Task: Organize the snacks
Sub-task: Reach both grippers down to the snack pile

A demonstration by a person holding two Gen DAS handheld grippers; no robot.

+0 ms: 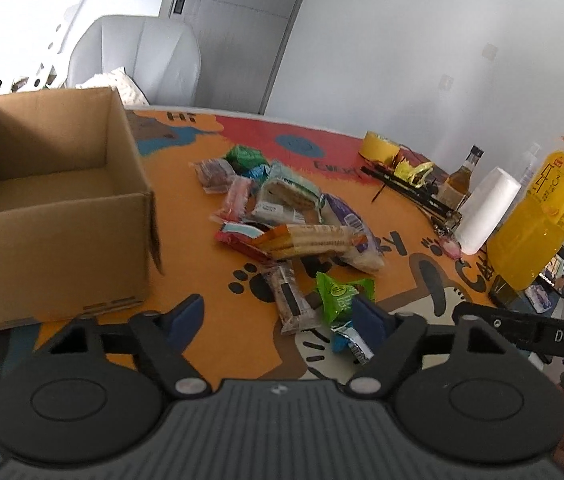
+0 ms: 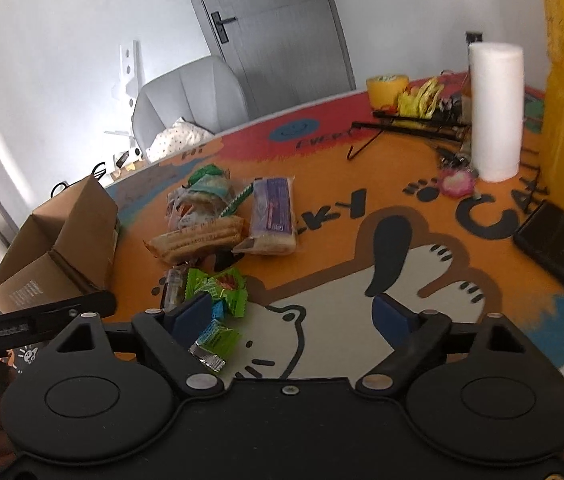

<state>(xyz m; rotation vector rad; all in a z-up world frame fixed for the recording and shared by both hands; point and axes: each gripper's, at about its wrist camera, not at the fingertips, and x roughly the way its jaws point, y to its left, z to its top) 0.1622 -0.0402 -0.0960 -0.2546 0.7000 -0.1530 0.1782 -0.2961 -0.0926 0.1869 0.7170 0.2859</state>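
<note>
While the snacks wait loose on the cartoon-printed worktop (image 1: pixel 209 344), both grippers are held low over its near side with nothing between their fingers. The left gripper (image 1: pixel 277 314) is seen with its blue fingers (image 1: pixel 185 312) parted above bare orange surface, a clear-wrapped bar (image 1: pixel 292 300) and a green packet (image 1: pixel 342 290) lying just beyond the right fingertip. The right gripper (image 2: pixel 294 312) is likewise held apart and empty, its left finger (image 2: pixel 193 312) just beside a cluster of green and blue sweets (image 2: pixel 221 292), which it may hide in part; contact cannot be judged.

Farther in, the main snack heap (image 1: pixel 282 216) is shown piled near mid-worktop: a long biscuit pack (image 1: pixel 314 240), a purple-wrapped loaf pack (image 2: pixel 273 216) and smaller packets overlapping. To the left of it, the cardboard box (image 1: pixel 53 216) stands open and upright, and its floor is seen bare. By this showing the sorting is judged barely begun: nothing is boxed and every snack remains to be lifted.

Open room is left between box and heap and across the white cat print (image 2: pixel 342 280) near the right gripper. The far right is crowded by a paper-towel roll (image 2: pixel 494 112), a yellow bottle (image 1: pixel 542 224), a brown glass bottle (image 1: pixel 464 176) and a dark flat case (image 2: pixel 562 248) near the worktop's rounded edge. Beyond the far rim, a grey chair (image 1: pixel 137 56) and a door (image 2: pixel 273 24) are visible.
</note>
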